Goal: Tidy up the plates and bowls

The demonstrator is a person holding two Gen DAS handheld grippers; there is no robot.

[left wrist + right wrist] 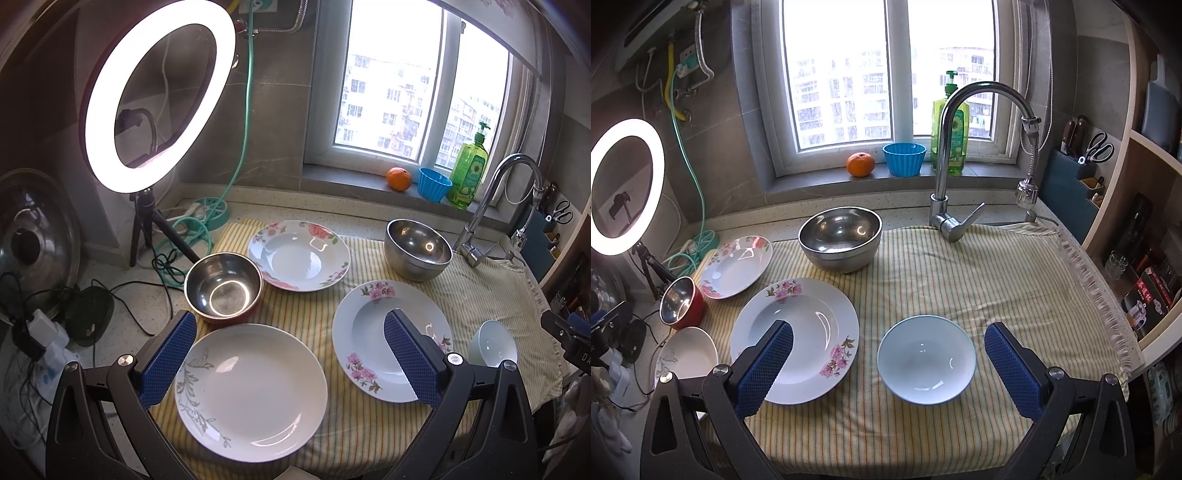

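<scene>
On a striped cloth (303, 314) lie three plates: a white plate with a grey leaf pattern (251, 393), a pink-flowered deep plate (373, 317) to its right, and a rose-patterned deep plate (299, 254) at the back. A red-sided steel bowl (223, 288) stands at the left, a large steel bowl (417, 251) at the back, and a pale blue bowl (926, 360) at the right. My left gripper (291, 360) hovers open above the leaf plate. Above the pale bowl, my right gripper (889, 363) is open and holds nothing.
A lit ring light (159, 92) on a tripod stands at the left among cables. The faucet (947, 173) rises behind the cloth. An orange (861, 164), a blue cup (904, 158) and a green soap bottle (951, 125) sit on the windowsill. Shelves stand at the right.
</scene>
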